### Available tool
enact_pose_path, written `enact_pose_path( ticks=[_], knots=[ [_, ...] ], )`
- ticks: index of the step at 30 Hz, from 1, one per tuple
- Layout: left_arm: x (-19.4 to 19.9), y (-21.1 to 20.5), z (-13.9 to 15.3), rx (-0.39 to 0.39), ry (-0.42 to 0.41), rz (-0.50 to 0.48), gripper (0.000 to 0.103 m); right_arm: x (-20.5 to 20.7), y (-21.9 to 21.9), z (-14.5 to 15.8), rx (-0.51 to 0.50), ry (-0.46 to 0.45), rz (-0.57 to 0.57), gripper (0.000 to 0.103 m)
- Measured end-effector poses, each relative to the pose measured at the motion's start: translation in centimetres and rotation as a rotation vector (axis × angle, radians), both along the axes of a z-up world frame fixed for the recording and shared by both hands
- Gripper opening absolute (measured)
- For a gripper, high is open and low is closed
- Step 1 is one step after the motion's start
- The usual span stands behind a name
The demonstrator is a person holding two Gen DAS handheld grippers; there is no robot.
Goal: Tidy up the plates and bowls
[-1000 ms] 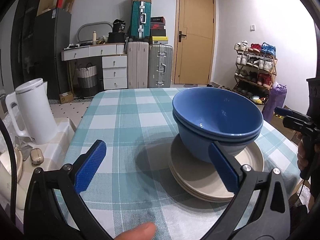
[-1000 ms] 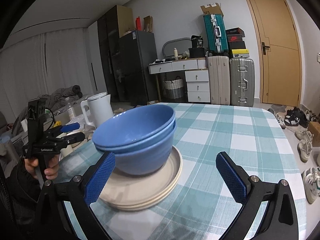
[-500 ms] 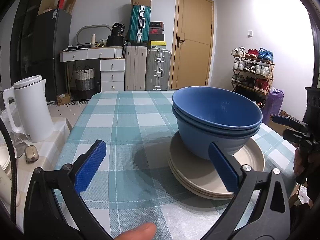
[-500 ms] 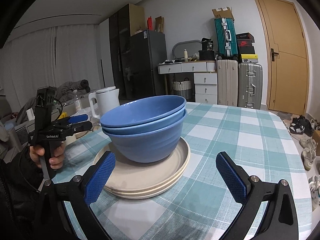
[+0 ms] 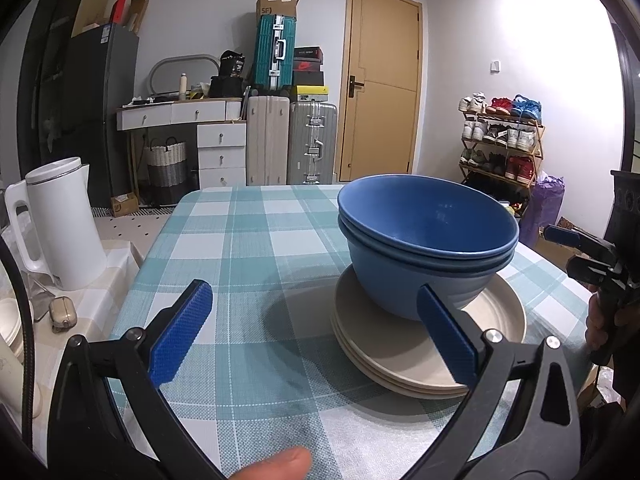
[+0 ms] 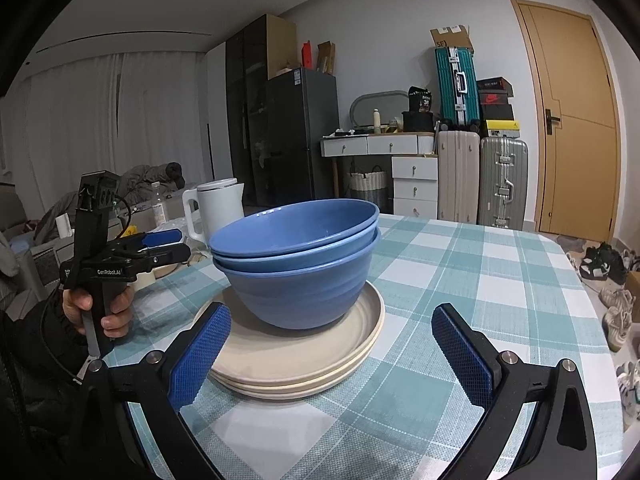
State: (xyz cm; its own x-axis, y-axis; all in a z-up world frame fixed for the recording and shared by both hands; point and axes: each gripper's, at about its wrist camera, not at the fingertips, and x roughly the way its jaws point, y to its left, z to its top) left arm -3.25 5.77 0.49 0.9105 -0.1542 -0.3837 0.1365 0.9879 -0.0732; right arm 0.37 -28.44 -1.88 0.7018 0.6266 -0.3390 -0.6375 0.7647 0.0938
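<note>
Nested blue bowls (image 5: 428, 240) (image 6: 300, 264) sit upright on a stack of beige plates (image 5: 408, 356) (image 6: 296, 360) on the checked tablecloth (image 5: 248, 240) (image 6: 472, 272). My left gripper (image 5: 316, 336) is open and empty, low over the table, with the stack just beyond its right finger. My right gripper (image 6: 332, 356) is open and empty, facing the stack from the other side, with the plates partly between its fingers. Each gripper shows in the other's view, the right one (image 5: 592, 256) and the left one (image 6: 132, 252), both held off the stack.
A white kettle (image 5: 60, 224) (image 6: 216, 208) stands on a side surface left of the table. Suitcases (image 5: 292, 140), white drawers (image 5: 220, 152), a door (image 5: 380, 88) and a shoe rack (image 5: 504, 140) stand behind. Shoes (image 6: 612, 288) lie on the floor.
Both grippers have dropped lower and levelled out, so the stack now shows more from the side. Bowls and plates have not moved. Both grippers stay open.
</note>
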Motion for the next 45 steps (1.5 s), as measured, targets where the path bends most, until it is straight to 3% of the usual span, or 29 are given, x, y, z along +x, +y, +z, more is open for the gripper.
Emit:
enact_pose_path(
  ticks=[45],
  knots=[
    [0.17, -0.26, -0.14, 0.010, -0.003, -0.016, 0.102, -0.26, 0.15, -0.05, -0.007, -0.005, 0.015, 0.102]
  ],
)
